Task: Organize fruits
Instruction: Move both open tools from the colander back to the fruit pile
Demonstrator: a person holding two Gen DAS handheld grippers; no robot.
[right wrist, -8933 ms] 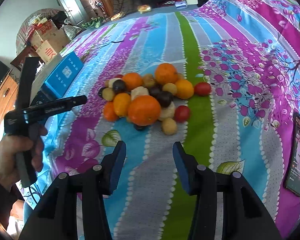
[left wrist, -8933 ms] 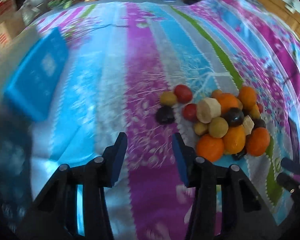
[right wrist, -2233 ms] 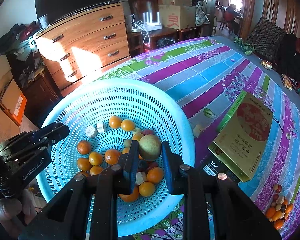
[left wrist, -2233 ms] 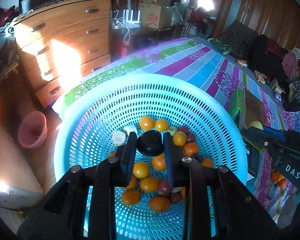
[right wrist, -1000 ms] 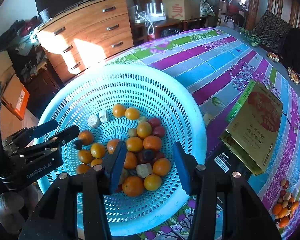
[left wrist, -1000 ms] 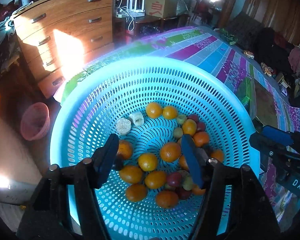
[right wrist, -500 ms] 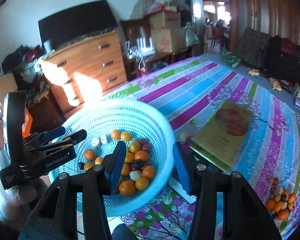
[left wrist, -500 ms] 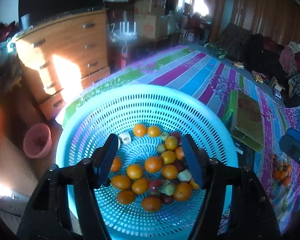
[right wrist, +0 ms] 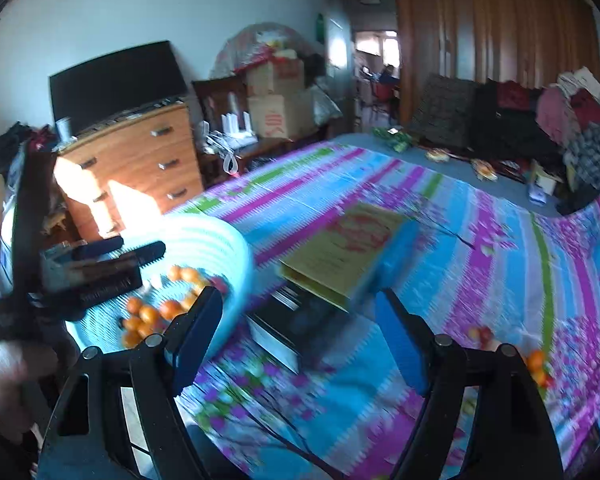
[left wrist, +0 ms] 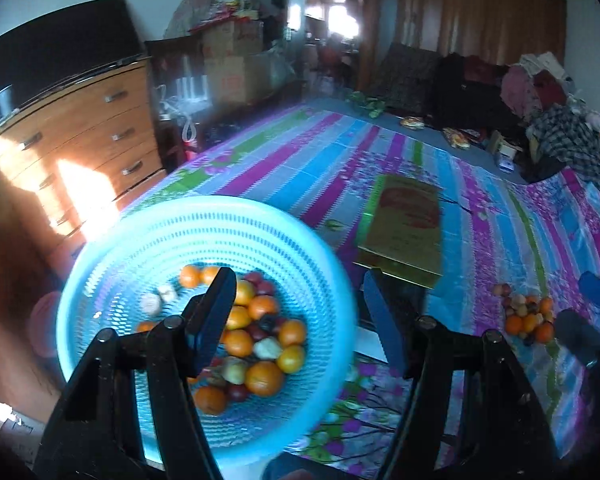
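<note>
Fruits (left wrist: 256, 332) piled in blue basket (left wrist: 140, 240) (few left on bedspread (left wrist: 480, 208)). Left gripper (left wrist: 300, 320) apart, empty. Right gripper (right wrist: 300, 332) opening, nothing between.

Both fruits dropped in basket (left wrist: 324, 264) — grippers now empty, withdrawn.

Black left gripper (left wrist: 300, 320) and right gripper (right wrist: 298, 336) carry blue-padded jaws, silver screws.

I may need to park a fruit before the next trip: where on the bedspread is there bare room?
Free: the striped bedspread between the yellow flat box and the small fruit pile, and beyond the box. Crowded: the round blue plastic basket, and the far edge's clothes.
</note>
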